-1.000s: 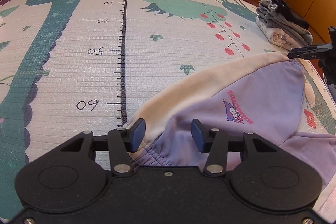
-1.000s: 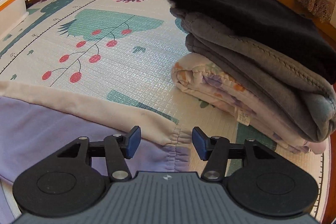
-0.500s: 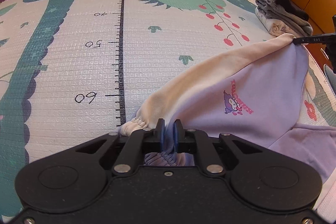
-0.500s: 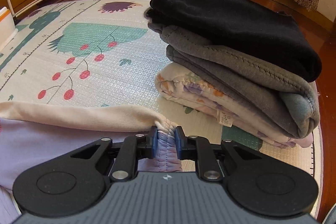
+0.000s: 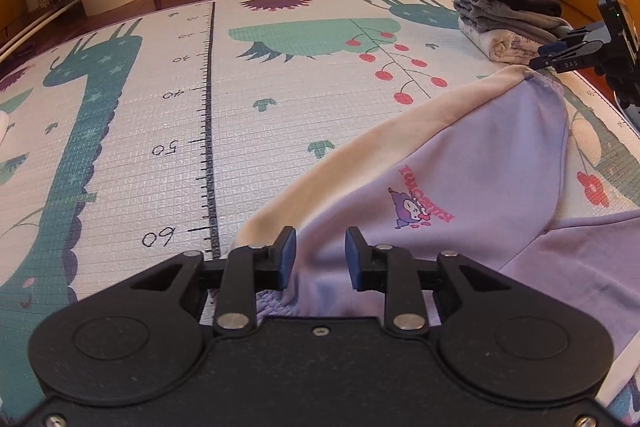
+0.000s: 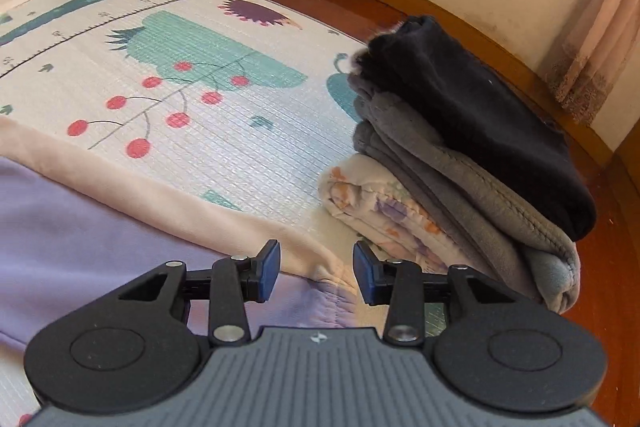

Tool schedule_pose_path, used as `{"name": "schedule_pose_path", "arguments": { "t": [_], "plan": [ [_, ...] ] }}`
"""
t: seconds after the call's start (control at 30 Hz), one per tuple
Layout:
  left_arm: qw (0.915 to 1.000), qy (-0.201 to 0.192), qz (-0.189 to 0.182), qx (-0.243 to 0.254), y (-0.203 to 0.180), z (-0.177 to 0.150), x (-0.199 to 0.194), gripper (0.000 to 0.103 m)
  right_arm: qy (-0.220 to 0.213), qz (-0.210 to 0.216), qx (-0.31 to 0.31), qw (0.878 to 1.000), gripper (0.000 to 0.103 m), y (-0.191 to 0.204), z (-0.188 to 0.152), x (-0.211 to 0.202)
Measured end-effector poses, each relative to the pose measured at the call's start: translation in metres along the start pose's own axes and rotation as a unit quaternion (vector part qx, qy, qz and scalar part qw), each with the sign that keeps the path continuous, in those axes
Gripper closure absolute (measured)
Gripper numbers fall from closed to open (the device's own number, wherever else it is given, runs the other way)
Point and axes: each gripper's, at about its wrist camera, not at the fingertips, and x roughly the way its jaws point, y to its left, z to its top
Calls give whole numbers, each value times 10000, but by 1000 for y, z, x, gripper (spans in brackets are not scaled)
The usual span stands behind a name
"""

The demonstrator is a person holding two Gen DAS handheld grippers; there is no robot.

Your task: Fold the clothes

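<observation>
Both claws, left claw (image 5: 320, 253) and right claw (image 6: 316, 275), have sprung open, releasing the lilac garment (image 5: 480, 163) (one fold apparently laid) on the play mat (image 5: 160, 107).

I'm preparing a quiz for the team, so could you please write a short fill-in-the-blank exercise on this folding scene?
1. The left gripper is ____, its fingers either side of the purple garment.
2. The top item of the folded stack is ____ in colour.
3. The garment's band is ____ in colour.
4. The stack rests on a play ____.

Missing words: open; black; cream; mat
</observation>
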Motion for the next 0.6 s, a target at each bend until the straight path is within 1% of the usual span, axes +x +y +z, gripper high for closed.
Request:
{"name": "schedule_pose_path", "arguments": {
  "t": [0.03, 0.07, 0.13, 0.17, 0.2, 0.23, 0.3, 0.33, 0.37, 0.43, 0.47, 0.5, 0.53, 0.6],
  "plan": [
    [10000, 56, -35, 15, -2, 0, 5, 78, 10, 208, -148, 9997, 63, 9, 0, 0],
    [9999, 113, -51, -9, -1, -1, 10, 78, 113, 374, -220, 9990, 63, 16, -2, 6],
    [9991, 366, 103, -187, 8, -3, 26, 78, 313, 328, -3, 9990, 63, 11, -7, 19],
    [9988, 347, 88, -334, 14, -3, 28, 77, 400, 267, 137, 9988, 57, 7, -10, 24],
    [9981, 349, 67, -496, 20, -2, 29, 79, 474, 241, 354, 9980, 54, -1, -10, 27],
    [9975, 382, 103, -588, 23, 1, 28, 81, 555, 211, 430, 9973, 51, -8, -9, 28],
    [9972, 425, 129, -599, 23, 2, 27, 82, 666, 133, 186, 9975, 55, -14, -13, 26],
    [9976, 419, 118, -546, 23, 2, 27, 82, 695, 88, 172, 9974, 60, -17, -16, 25],
    [9976, 409, 101, -541, 23, 1, 27, 82, 713, 38, 233, 9972, 60, -21, -19, 24],
    [9964, 411, 36, -738, 28, 2, 27, 82, 653, -27, 292, 9974, 56, -22, -23, 19],
    [9962, 415, 38, -771, 27, 3, 26, 82, 612, -55, 313, 9976, 57, -21, -24, 17],
    [9962, 420, 58, -767, 24, 5, 24, 82, 520, 31, 248, 9983, 57, -17, -24, 13],
    [9973, 358, 70, -631, 18, 7, 20, 82, 397, 219, 87, 9989, 58, -8, -22, 8],
    [9996, 198, -23, -183, -2, 10, 13, 80, 166, 676, -268, 9972, 59, 15, -17, -3]
  ]
}}
